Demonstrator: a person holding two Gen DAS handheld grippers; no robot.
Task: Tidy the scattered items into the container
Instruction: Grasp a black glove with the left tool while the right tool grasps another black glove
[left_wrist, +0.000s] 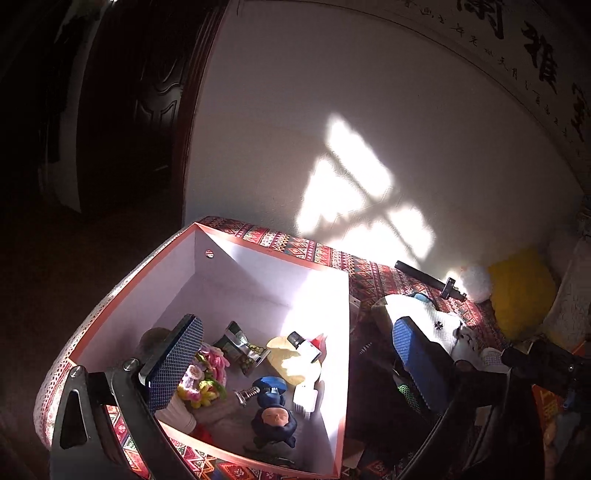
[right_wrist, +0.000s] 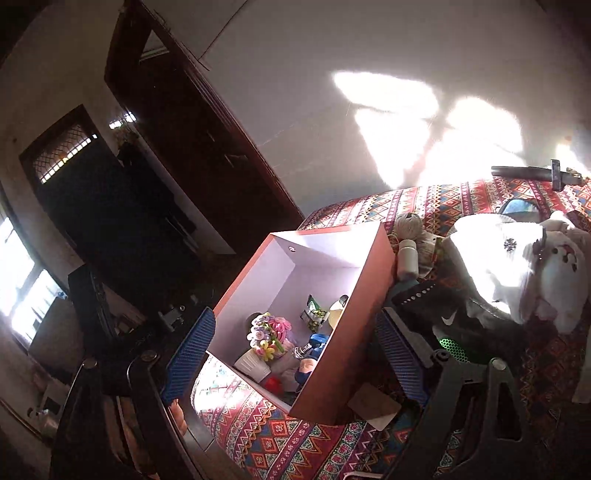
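An orange box (left_wrist: 273, 254) with white inside walls stands on a patterned cloth. Inside lie a blue doll (left_wrist: 275, 419), a flower bunch (left_wrist: 207, 373), a snack packet (left_wrist: 240, 345), a small bottle (left_wrist: 304, 343) and other bits. My left gripper (left_wrist: 295, 365) is open and empty above the box, its left finger inside the rim. My right gripper (right_wrist: 295, 350) is open and empty, straddling the box (right_wrist: 365, 295). Outside the box lie a white cap (right_wrist: 495, 258), a yarn ball (right_wrist: 408, 223), a white bottle (right_wrist: 406, 258) and a black shoe (right_wrist: 443, 314).
A black rod (left_wrist: 428, 280) lies by the wall, with a yellow cushion (left_wrist: 521, 291) beside it. A white plush toy (right_wrist: 561, 266) lies right of the cap. A brown card (right_wrist: 375, 404) lies by the box. A dark door (right_wrist: 192, 147) stands to the left.
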